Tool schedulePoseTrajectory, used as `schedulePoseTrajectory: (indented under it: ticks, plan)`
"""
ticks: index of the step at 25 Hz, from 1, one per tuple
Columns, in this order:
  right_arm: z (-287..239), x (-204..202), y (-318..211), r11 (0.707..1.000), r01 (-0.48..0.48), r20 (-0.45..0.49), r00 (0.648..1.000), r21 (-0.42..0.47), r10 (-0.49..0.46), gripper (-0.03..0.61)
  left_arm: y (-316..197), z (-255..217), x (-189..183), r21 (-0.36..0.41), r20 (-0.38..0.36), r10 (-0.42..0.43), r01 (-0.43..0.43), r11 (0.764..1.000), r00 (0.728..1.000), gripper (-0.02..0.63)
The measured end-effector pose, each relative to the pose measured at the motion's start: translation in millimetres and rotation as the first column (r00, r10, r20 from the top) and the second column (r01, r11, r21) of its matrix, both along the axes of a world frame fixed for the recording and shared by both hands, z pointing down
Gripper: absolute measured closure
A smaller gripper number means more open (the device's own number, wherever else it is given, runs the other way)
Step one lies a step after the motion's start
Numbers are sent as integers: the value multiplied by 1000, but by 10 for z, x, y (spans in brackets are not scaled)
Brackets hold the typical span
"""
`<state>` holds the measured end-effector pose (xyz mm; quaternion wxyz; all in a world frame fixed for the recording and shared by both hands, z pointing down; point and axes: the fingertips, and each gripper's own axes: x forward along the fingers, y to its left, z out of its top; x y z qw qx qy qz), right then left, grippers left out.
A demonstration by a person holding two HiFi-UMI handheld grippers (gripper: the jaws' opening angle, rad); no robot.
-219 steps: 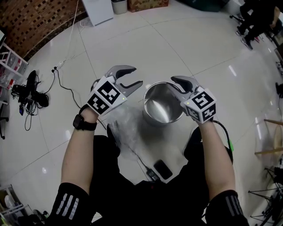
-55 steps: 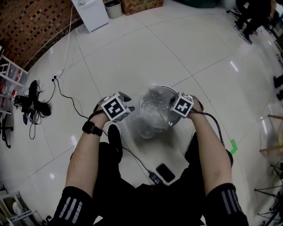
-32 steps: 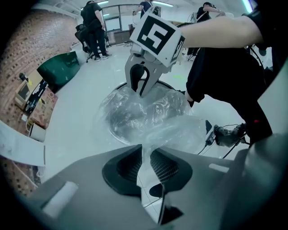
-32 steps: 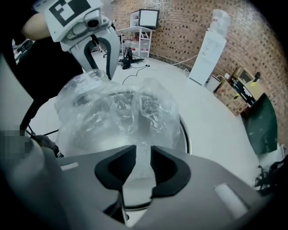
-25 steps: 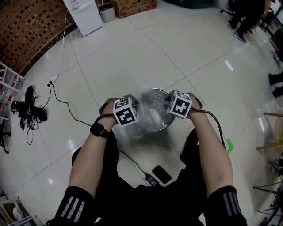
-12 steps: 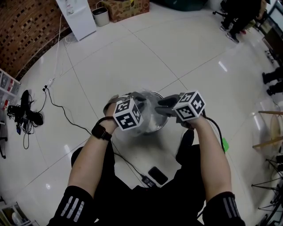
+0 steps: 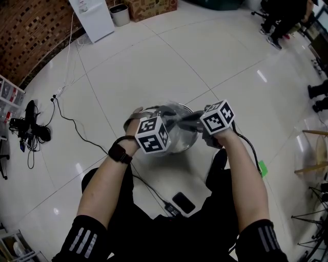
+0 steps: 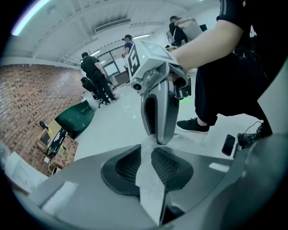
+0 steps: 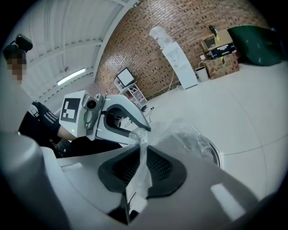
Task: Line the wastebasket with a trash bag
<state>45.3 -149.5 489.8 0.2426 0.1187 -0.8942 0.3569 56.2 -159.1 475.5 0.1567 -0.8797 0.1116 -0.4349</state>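
Counted from overhead: two grippers, one trash bag, one wastebasket. Nipped in the left gripper [image 8: 146,155], a fold of the clear trash bag [image 7: 177,109], with jaws just now opening a touch yet pads pressed on the film. Nipped likewise in the right gripper [image 9: 140,155], another fold of the same bag, with jaws just now closing down to a narrow slit onto it. Held face to face, tips close together, directly above the steel wastebasket [image 7: 188,145] on the pale tiled floor [image 7: 215,56]. Draped from both tips down toward the rim, crumpled film partly veiling the basket's mouth. Elsewhere: one watch [image 7: 119,152] on the left wrist, one dark phone [image 7: 183,202] on the tiles near the person's legs, one cable [image 7: 148,185] beside it, one scrap of green tape [image 7: 262,168], one white cabinet [image 7: 92,16], one small bin [image 7: 119,14] and one cardboard box [image 7: 154,6] along the brick wall [image 7: 31,30]. Blocking part of the rim: both marker cubes.
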Motion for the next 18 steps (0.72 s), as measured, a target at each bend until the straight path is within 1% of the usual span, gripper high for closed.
schedulePoseTrajectory:
  ticks: [1, 2, 5, 10, 13, 16, 18]
  plan:
    - [18, 21, -3, 1000, 8, -21, 1000, 9, -8, 546, -7, 10, -15, -6, 3, -1, 1, 1000, 1000, 536]
    - [36, 49, -9, 1000, 15, -46, 999, 19, -14, 564, -15, 14, -39, -12, 4, -4, 4, 1000, 1000, 513]
    - [55, 184, -56, 998, 8, -119, 993, 54, -2, 569, -44, -52, -129, -25, -8, -18, 18, 1000, 1000, 481]
    - [-59, 511, -215, 991, -64, -185, 979, 115, 85, 571, -89, -314, -266, -26, -47, -39, 38, 999, 998, 479]
    - [-33, 682, -256, 985, -94, -223, 967, 142, 124, 571, -66, -351, -343, -36, -54, -48, 46, 998, 997, 480]
    - [41, 831, -272, 982, -100, -287, 947, 163, 144, 571, 19, -273, -333, -65, -34, -27, 25, 998, 999, 486]
    - [120, 930, -284, 980, -96, -347, 925, 175, 153, 571, 78, -147, -301, -85, 7, -5, 5, 996, 1000, 486]
